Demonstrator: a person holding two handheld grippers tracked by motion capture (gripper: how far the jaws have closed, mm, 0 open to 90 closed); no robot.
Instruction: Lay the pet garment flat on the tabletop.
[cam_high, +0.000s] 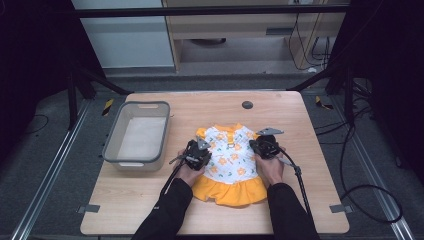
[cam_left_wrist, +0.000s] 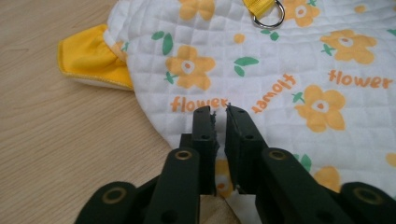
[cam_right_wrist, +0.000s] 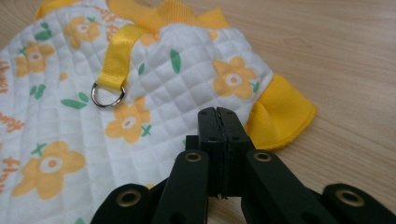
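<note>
A small quilted white dress (cam_high: 232, 160) printed with orange flowers, with yellow sleeves and a yellow skirt frill, lies flat on the wooden table (cam_high: 300, 125). My left gripper (cam_high: 197, 154) rests at the dress's left side, near the yellow sleeve (cam_left_wrist: 91, 58). Its jaws (cam_left_wrist: 219, 111) stand a narrow gap apart over the white fabric (cam_left_wrist: 289, 70), and nothing is pinched between them. My right gripper (cam_high: 264, 146) sits at the dress's right side by the other sleeve (cam_right_wrist: 280, 114). Its jaws (cam_right_wrist: 217, 112) are pressed together above the fabric (cam_right_wrist: 140, 93). A metal D-ring (cam_right_wrist: 108, 95) hangs from a yellow strap.
A grey plastic bin (cam_high: 112, 145) stands on the table to the left of the dress. A small black round disc (cam_high: 247, 105) sits near the table's far edge. Bare wood lies to the right of the dress and in front of it.
</note>
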